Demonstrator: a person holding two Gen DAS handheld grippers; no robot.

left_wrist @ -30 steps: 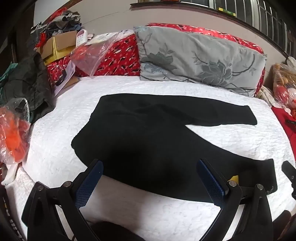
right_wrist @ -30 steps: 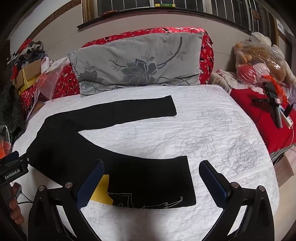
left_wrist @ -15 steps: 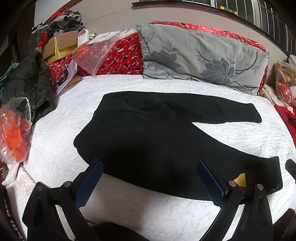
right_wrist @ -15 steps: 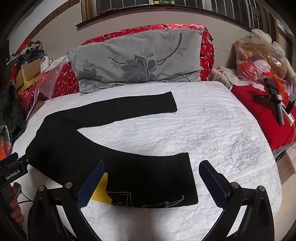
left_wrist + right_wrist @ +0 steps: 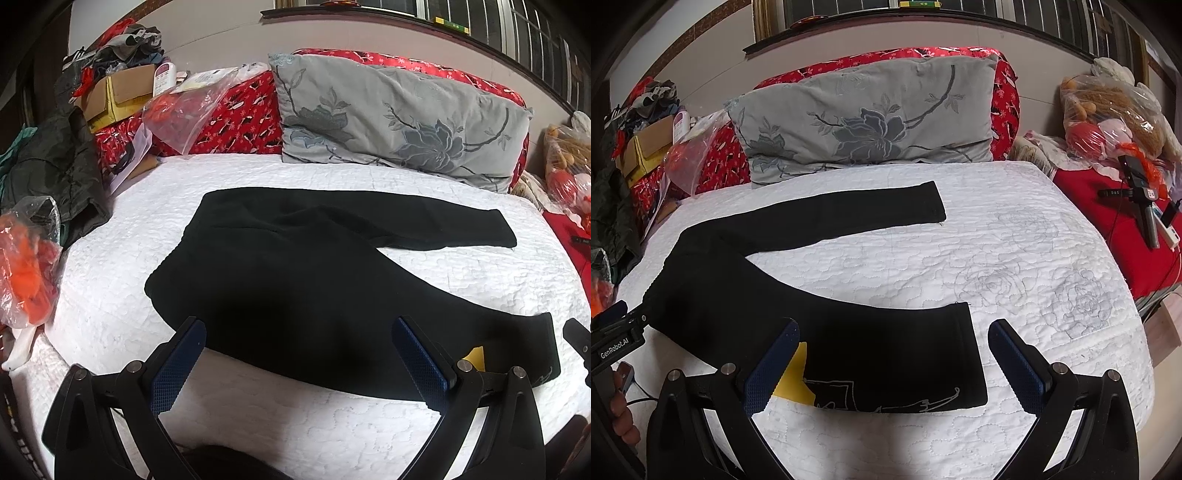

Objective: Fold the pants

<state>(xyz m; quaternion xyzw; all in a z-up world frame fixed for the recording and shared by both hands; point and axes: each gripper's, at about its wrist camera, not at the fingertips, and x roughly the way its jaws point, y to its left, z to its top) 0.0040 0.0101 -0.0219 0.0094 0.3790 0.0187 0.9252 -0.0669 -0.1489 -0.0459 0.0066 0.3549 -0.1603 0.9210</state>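
The black pants [image 5: 314,280] lay flat on the bed [image 5: 1015,258], with the waist toward the left side and the two legs spread apart in a V toward the right. The left claw [image 5: 295,365] hovered near the waist and hip part, wide open and holding nothing. The right claw [image 5: 894,365] stood over the cuff of the near leg [image 5: 923,362], also wide open and empty.

The main risk, as I judged it, was in the first pinch. The bed cover was a soft white quilt with stitched patterns, so a claw that went too deep could catch the quilt together with the cloth and lift both. A shallow pinch could take only the top layer of the leg, and the fold would then come out crooked. The cloth looked thin, matte and limp, so it would probably sag and wrinkle when lifted by one corner only.

A yellow piece [image 5: 792,384] showed at the edge of the near leg; I could not tell whether it was a tag or a separate paper. The grey flowered pillow [image 5: 864,122] was well apart.
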